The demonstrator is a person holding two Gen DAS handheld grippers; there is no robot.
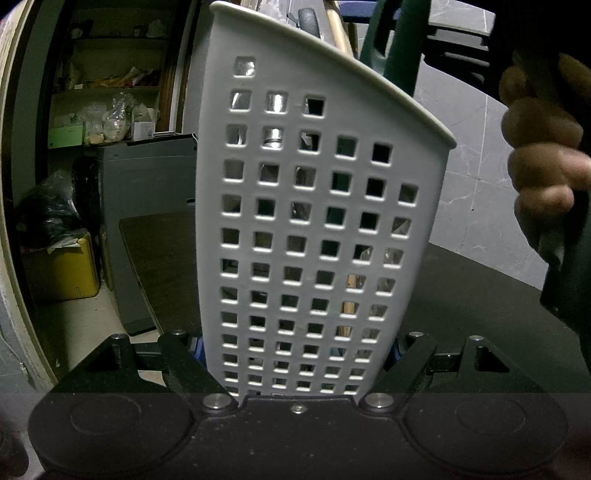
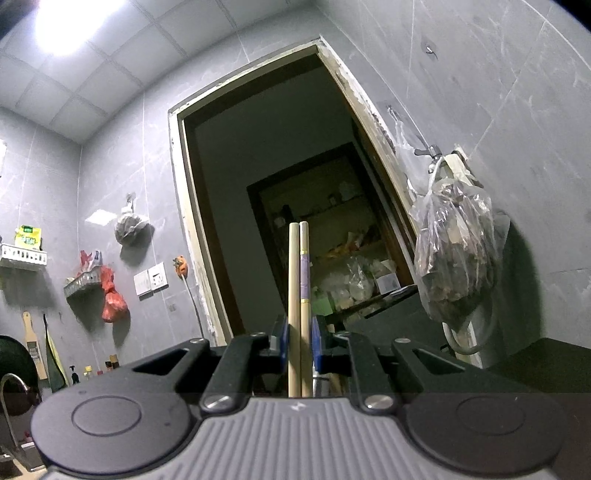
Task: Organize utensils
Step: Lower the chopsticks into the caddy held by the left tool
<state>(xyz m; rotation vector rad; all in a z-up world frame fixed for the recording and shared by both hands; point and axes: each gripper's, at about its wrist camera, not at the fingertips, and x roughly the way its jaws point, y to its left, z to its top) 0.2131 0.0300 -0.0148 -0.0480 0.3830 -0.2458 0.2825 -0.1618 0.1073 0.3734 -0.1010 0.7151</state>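
Chopsticks (image 2: 300, 295): pair, upright, clamped low between right gripper (image 2: 300, 343) pads. Light, stiff, smooth; likely slippery, so grip mid-shaft. Holder (image 1: 317, 221): perforated plastic, light, clamped by left gripper (image 1: 295, 362), apparently near base.

Dim, ceiling light (image 2: 70, 22) glare, fisheye-warped edges.

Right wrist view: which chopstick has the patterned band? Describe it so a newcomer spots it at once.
Start at the dark doorway in the grey tiled wall. In front of it, a pair of chopsticks stands upright, clamped in the right tool between blue pads. The right-hand stick carries a pale purple band edged with thin gold rings; its neighbour is plain wood.
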